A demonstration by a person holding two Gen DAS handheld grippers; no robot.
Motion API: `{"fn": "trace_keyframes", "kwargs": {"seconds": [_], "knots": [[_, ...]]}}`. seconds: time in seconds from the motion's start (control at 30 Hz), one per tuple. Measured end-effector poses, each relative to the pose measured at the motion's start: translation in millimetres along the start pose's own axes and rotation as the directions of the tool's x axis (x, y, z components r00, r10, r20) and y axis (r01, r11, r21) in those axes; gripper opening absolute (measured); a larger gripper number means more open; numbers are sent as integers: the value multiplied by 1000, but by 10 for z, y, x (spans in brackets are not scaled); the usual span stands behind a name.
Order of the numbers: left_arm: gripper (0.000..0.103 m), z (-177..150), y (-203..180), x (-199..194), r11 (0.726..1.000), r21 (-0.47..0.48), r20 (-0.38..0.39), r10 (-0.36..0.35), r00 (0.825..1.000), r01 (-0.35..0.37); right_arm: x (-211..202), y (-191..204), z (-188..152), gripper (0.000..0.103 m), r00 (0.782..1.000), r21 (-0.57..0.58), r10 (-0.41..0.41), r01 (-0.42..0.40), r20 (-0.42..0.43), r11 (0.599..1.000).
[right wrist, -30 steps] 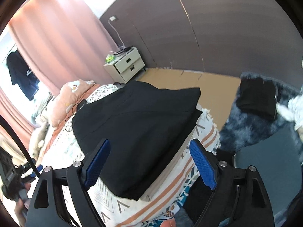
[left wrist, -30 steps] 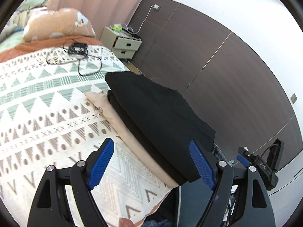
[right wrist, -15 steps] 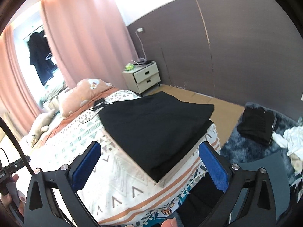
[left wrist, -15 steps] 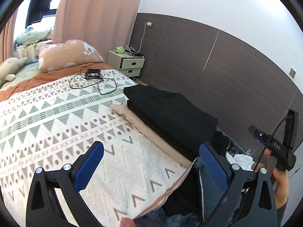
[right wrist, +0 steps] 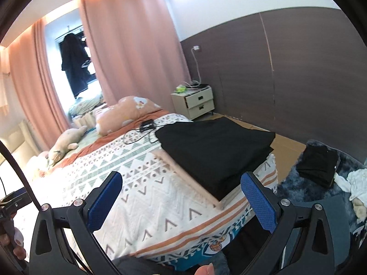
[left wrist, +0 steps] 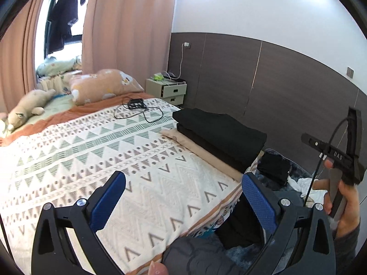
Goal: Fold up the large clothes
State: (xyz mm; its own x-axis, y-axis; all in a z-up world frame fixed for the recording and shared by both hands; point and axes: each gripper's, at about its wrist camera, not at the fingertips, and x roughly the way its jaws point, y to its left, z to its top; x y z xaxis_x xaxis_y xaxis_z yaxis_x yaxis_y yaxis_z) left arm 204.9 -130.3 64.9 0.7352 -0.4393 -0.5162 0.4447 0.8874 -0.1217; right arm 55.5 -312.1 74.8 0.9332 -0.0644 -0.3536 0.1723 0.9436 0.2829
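A folded black garment [left wrist: 220, 135] lies on a folded beige one [left wrist: 201, 154] at the bed's right edge; both also show in the right wrist view, the black garment [right wrist: 215, 151] on top of the beige one [right wrist: 195, 183]. My left gripper [left wrist: 183, 197] is open and empty, held well back above the patterned bedspread [left wrist: 91, 151]. My right gripper [right wrist: 181, 194] is open and empty, also back from the stack. The right gripper's body [left wrist: 337, 158] shows in the left wrist view, held in a hand.
A charger with cable [left wrist: 137, 105] lies on the bed near pillows [left wrist: 101, 87] and a plush toy [left wrist: 27, 107]. A nightstand [left wrist: 169, 89] stands by the dark wall. Black clothes [right wrist: 318, 165] and white cloth [right wrist: 357, 181] lie on a dark rug on the floor.
Both grippers have pulled back and up from the folded stack, which now looks smaller and farther away. Both stay open and empty.
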Motion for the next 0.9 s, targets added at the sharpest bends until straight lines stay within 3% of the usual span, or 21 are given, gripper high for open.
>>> {"fn": "trace_keyframes", "kwargs": {"seconds": [0.27, 0.57, 0.9], "knots": [[103, -442, -57, -595, 997, -7, 61, 82, 995, -81, -376, -97, -181, 103, 998, -44, 51, -50, 30, 998], [103, -1032, -239, -1131, 979, -30, 144, 203, 969, -201, -662, -49, -526, 103, 997, -123, 80, -79, 1, 989], [103, -1487, -254, -1495, 958, -89, 192, 286, 939, -274, -861, 64, -793, 103, 994, -176, 106, -105, -7, 979]]}}
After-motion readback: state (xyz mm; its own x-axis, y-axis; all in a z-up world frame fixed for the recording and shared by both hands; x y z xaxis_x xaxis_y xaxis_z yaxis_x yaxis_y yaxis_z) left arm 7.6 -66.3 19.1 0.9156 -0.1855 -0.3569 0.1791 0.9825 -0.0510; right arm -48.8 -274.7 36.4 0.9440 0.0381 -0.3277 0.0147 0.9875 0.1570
